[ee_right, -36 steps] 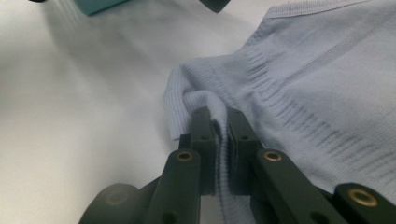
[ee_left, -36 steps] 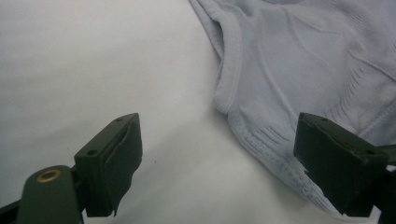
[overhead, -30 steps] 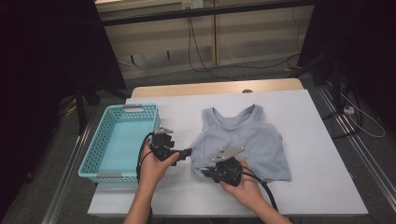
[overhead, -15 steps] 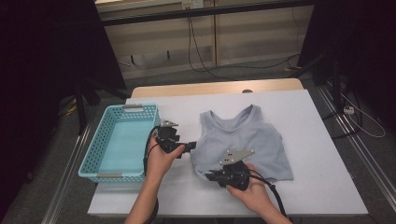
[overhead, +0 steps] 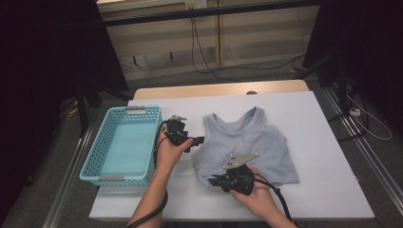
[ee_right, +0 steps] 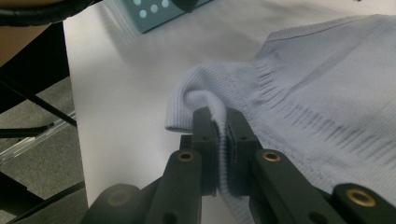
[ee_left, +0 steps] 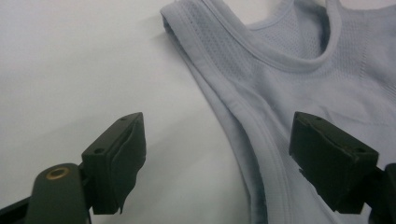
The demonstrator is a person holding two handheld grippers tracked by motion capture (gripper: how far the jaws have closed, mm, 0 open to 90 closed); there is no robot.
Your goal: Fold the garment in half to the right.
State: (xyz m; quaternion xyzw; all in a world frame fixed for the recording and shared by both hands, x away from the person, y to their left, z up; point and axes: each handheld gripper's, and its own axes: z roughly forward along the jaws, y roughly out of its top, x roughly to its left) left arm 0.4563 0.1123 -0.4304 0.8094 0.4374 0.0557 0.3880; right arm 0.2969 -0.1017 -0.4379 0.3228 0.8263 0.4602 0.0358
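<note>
Ribbed hem (ee_right: pixel 205 100) pinched, right tongs (ee_right: pixel 221 119) view.

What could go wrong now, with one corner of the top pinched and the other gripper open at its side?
The right gripper pinches only a thin fold at the hem of the top, so the cloth may slip out when lifted. The left gripper is open astride the armhole edge; it may close on one layer only, or catch the table.

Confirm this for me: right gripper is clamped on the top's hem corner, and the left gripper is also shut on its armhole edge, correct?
Not quite. The left gripper is open, its jaws straddling the armhole edge of the top without pressing it, as the left gripper view shows. The right gripper is indeed clamped on the hem.
</note>
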